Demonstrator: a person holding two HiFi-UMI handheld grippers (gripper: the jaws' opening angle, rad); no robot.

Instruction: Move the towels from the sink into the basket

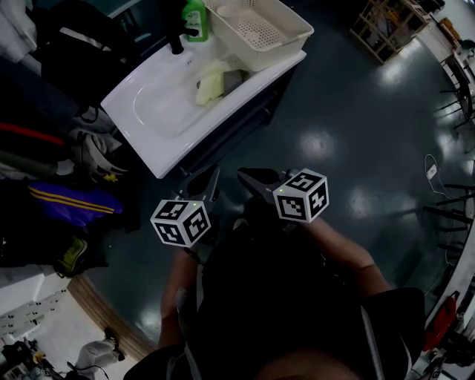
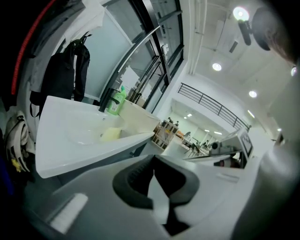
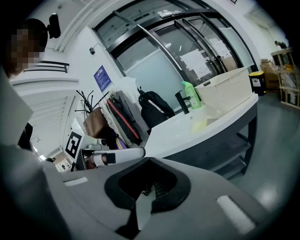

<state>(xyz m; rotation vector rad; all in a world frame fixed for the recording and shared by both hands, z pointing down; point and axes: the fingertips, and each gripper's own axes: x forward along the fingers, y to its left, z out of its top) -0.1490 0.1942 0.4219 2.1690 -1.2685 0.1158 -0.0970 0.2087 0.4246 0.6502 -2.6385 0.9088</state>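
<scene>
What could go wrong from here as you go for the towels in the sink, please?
1. The left gripper and right gripper are both shut and short of the sink. Arriving shut, they would likely push cloth rather than grasp it.
2. The yellow towel and grey towel seem to lie against each other, so one grab may drag both.
3. The green bottle and faucet stand beside the basket and could be knocked.
</scene>
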